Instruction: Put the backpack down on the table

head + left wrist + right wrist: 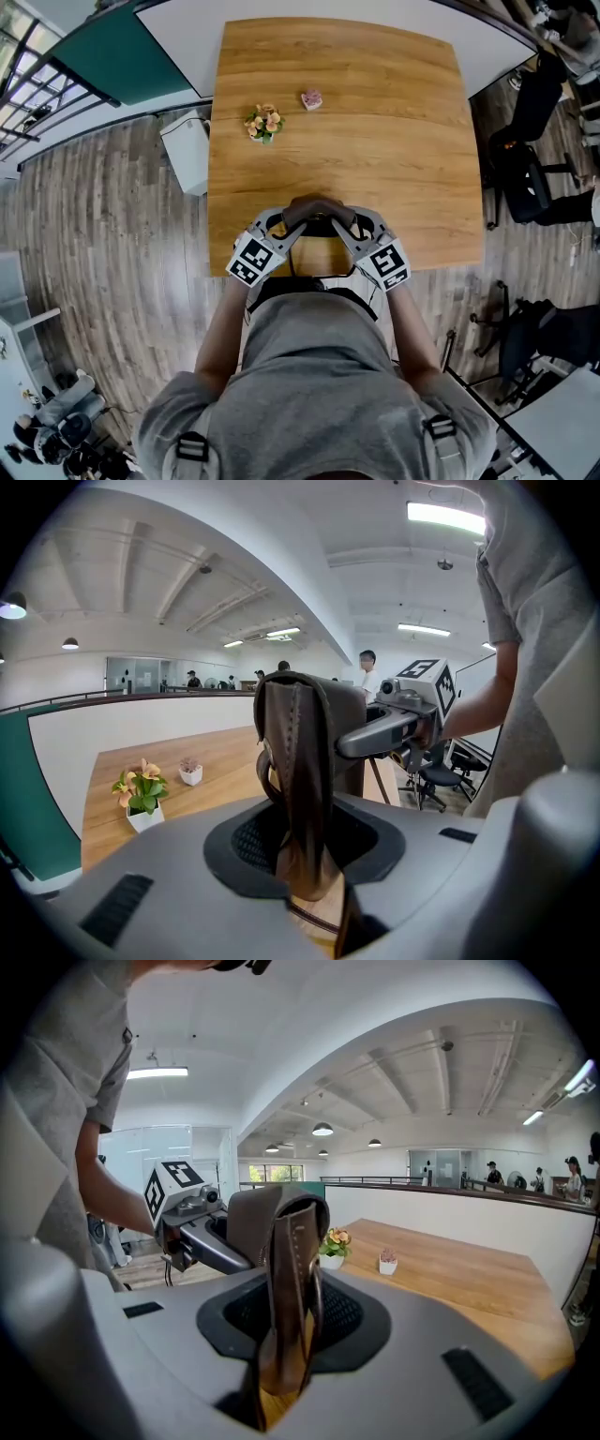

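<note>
Right tool [281, 1363] clamped on upright brown backpack strap [292, 1241]. Left tool [202, 1227] meets the same strap from the left. Flower pot [333, 1246] and small planter [387, 1262] sit apart on counter [469, 1283] behind.

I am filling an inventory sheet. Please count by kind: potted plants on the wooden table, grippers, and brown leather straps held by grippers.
White-potted plants: 2, orange-flowered plant, small pink plant
Grippers: 2, left gripper, right gripper
Brown leather strap: 1
Total: 5
</note>
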### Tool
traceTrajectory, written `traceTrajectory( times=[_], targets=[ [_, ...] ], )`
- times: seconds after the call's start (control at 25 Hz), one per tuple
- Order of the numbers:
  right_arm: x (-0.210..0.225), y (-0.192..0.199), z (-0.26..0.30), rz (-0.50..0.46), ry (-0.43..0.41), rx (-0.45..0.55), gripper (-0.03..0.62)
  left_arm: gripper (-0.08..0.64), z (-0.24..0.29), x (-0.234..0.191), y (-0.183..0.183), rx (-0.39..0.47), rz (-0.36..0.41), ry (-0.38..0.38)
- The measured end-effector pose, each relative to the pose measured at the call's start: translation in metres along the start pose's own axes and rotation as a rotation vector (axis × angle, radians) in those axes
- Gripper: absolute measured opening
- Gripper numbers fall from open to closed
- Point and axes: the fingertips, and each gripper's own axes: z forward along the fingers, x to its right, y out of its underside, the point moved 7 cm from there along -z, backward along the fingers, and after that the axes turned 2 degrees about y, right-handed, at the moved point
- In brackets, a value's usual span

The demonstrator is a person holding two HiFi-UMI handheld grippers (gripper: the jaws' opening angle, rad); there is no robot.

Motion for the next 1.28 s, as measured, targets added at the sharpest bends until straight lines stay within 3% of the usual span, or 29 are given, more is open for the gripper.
traceTrajectory(
  times=[0.92, 1.28],
  targets=[
    [0.019, 0.039, 0.036, -0.086, -0.006, -0.140, 0.103, 0.129, 0.037, -0.026, 0.029, -0.186, 0.121, 0.040],
    [0.020, 0.055, 0.046, -0.130, 0.001, -0.206, 0.106, 0.129, 0.045, -0.032, 0.043, -0.218, 0.117, 0.034]
  ],
)
